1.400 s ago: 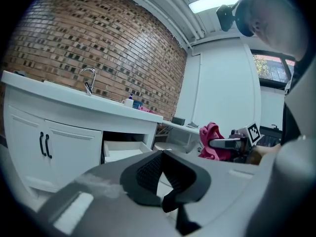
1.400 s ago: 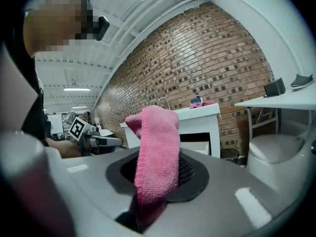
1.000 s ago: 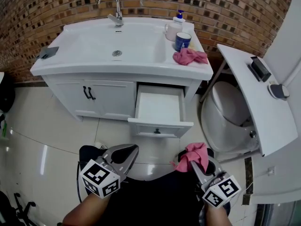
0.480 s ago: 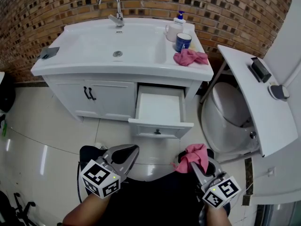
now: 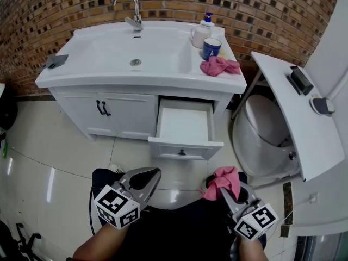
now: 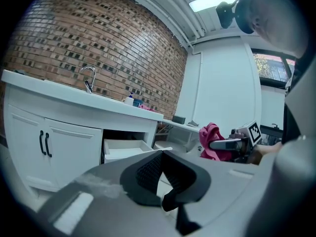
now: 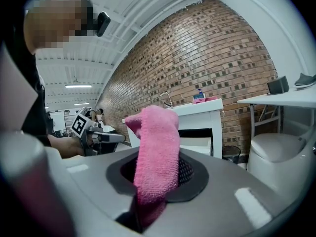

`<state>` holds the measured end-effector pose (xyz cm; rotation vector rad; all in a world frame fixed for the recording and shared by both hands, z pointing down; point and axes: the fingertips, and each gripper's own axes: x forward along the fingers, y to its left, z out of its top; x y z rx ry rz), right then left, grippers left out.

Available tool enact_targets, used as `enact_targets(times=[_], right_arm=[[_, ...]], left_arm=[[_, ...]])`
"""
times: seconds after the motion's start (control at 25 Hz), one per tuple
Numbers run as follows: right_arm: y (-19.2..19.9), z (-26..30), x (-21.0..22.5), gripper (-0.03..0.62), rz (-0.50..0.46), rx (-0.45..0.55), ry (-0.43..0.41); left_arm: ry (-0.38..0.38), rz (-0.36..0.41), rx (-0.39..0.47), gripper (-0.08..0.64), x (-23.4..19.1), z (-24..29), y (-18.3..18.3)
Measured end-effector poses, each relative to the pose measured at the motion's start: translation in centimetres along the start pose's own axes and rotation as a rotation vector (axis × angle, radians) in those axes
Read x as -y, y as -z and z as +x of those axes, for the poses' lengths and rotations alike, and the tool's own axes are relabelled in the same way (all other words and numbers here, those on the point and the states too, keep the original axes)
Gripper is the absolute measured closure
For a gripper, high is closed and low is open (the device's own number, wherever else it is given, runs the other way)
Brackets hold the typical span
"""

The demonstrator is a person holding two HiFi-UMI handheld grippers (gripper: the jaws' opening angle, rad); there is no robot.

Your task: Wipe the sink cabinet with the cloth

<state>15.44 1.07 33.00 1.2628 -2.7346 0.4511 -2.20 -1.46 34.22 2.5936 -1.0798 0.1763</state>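
The white sink cabinet [image 5: 125, 110] stands against the brick wall, its right drawer [image 5: 184, 126] pulled out. My right gripper [image 5: 220, 186] is shut on a pink cloth [image 5: 223, 180], held low in front of the cabinet, well short of it. In the right gripper view the pink cloth [image 7: 155, 152] sticks up from between the jaws. My left gripper [image 5: 149, 177] is shut with nothing in it, level with the right one. A second pink cloth [image 5: 218, 65] lies on the countertop's right end.
On the counter stand a blue mug [image 5: 211, 47], a white cup [image 5: 199, 36] and a soap bottle [image 5: 207, 19]. A faucet [image 5: 132, 8] rises behind the basin [image 5: 135, 50]. A toilet [image 5: 263, 132] and a white shelf [image 5: 296, 110] stand to the right. The floor is glossy tile [image 5: 60, 145].
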Motion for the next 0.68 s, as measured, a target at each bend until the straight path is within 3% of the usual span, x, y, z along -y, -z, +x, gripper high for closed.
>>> enact_targets(times=[0.68], right_arm=[[0.24,0.21,-0.05,0.503,-0.004,-0.012,-0.002]], left_arm=[[0.001,-0.001,0.001,0.555,-0.08,-0.01,-0.04]])
